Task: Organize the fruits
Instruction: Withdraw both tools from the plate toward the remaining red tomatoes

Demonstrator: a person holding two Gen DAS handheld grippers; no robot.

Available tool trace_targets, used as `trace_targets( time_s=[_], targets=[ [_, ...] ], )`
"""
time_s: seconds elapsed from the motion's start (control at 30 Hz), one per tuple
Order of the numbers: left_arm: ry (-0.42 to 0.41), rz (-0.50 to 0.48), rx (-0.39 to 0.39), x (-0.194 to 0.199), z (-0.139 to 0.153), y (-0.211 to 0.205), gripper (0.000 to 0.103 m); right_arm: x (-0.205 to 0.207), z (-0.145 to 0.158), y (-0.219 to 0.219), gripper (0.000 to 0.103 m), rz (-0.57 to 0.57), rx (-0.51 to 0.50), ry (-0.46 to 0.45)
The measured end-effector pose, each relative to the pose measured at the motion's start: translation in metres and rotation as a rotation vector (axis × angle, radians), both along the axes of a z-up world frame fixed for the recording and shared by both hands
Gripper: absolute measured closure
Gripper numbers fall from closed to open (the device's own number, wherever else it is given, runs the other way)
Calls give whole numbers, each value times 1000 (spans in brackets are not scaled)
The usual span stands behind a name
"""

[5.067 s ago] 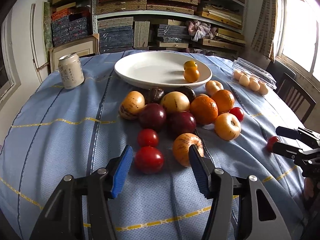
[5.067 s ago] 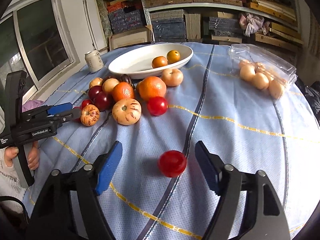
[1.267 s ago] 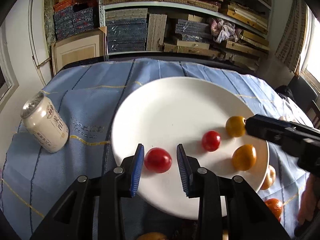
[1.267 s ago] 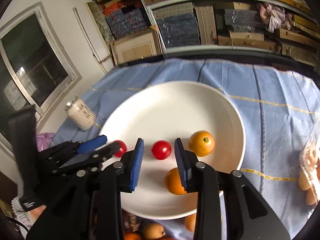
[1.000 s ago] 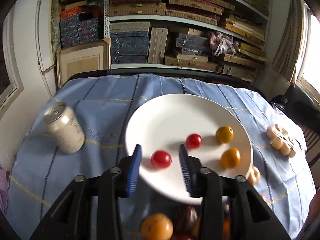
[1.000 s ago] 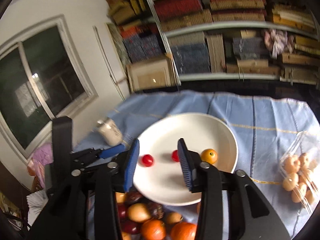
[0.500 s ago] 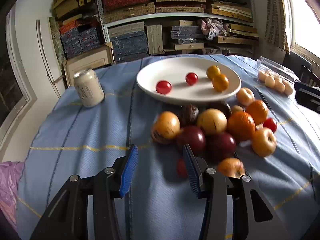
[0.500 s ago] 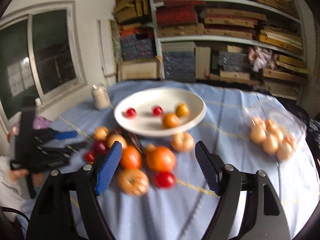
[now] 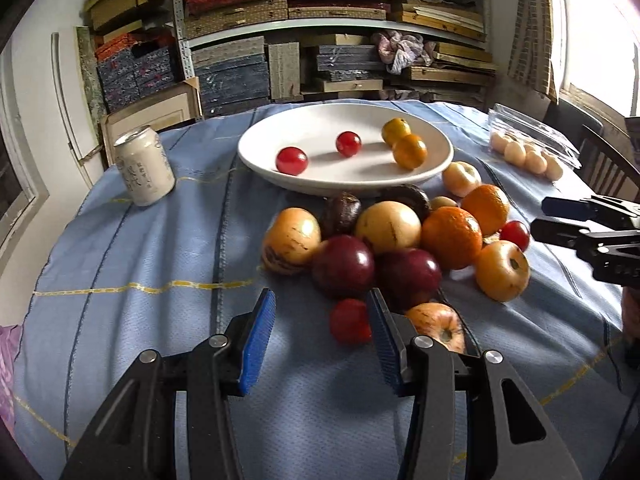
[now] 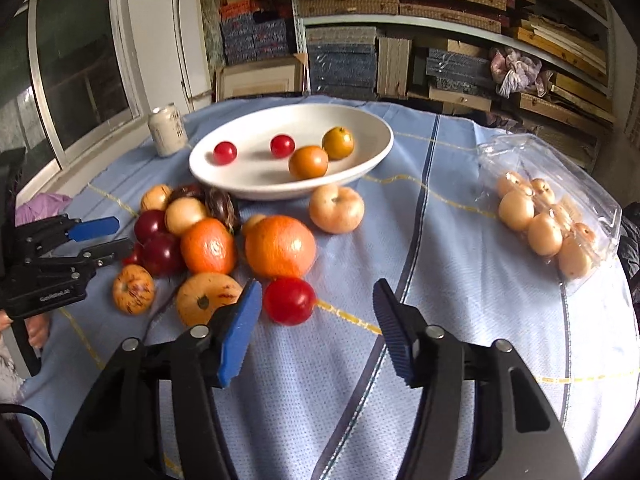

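**Both grippers were lined up on small red fruits at the near edge of the pile; neither had a grip.**

Your left gripper (image 9: 322,332) stood partly open, empty, its right pad just beside a small red fruit (image 9: 349,321) lying between the jaws on the blue tablecloth (image 9: 132,256). Your right gripper (image 10: 316,320) was closing, its left pad just beside another red fruit (image 10: 289,301), the right pad well clear; nothing was held. You set each gripper low and tilted down, apparently so each could take one loose fruit. The white plate (image 10: 376,148) beyond the pile already held two red and two orange fruits, probably sorted by size.
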State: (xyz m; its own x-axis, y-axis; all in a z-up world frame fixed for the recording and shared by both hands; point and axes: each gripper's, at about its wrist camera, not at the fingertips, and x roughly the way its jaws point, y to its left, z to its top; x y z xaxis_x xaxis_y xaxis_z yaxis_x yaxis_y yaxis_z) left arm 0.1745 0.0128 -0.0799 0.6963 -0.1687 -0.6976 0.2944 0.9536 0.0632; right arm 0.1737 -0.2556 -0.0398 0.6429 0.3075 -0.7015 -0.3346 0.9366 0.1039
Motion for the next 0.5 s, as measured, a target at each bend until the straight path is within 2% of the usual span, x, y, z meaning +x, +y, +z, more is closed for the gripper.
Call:
trace_targets(
  time_s=[0.17, 0.27, 0.4, 0.5],
  targets=[
    [28, -30, -22, 1, -3, -2, 54, 3, -4, 1, 46, -5, 5, 25],
    [55, -35, -60, 3, -4, 1, 54, 5, -5, 0, 46, -7, 7, 36],
    [83, -42, -96, 4, -6, 4, 57, 6, -6, 1, 46, -6, 6, 44],
    [97, -52, -114, 4, -6, 5, 65, 6, -7, 1, 46, -3, 10, 53]
  ],
)
